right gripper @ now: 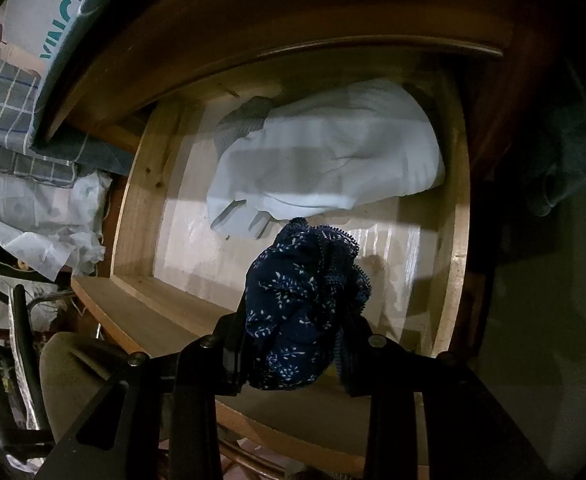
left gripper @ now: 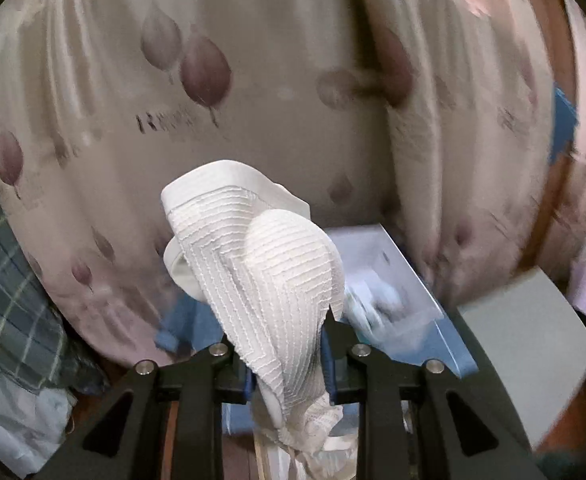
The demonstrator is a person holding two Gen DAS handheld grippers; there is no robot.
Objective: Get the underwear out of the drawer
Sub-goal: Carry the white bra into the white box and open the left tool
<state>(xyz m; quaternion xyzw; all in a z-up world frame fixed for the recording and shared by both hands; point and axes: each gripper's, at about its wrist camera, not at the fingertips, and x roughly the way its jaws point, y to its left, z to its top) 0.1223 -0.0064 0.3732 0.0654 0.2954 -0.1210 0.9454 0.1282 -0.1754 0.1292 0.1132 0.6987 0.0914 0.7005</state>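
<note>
Left fingers (left gripper: 285, 360) clamping white underwear (left gripper: 269, 272); right fingers (right gripper: 297, 356) clamping navy underwear (right gripper: 293, 304) above drawer (right gripper: 133, 200)

white ribbed underwear (left gripper: 269, 280), navy leaf-print underwear (right gripper: 293, 312)

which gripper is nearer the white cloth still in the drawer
Right. The right gripper hangs just over the white cloth in the drawer; the left gripper faces a curtain.
</note>
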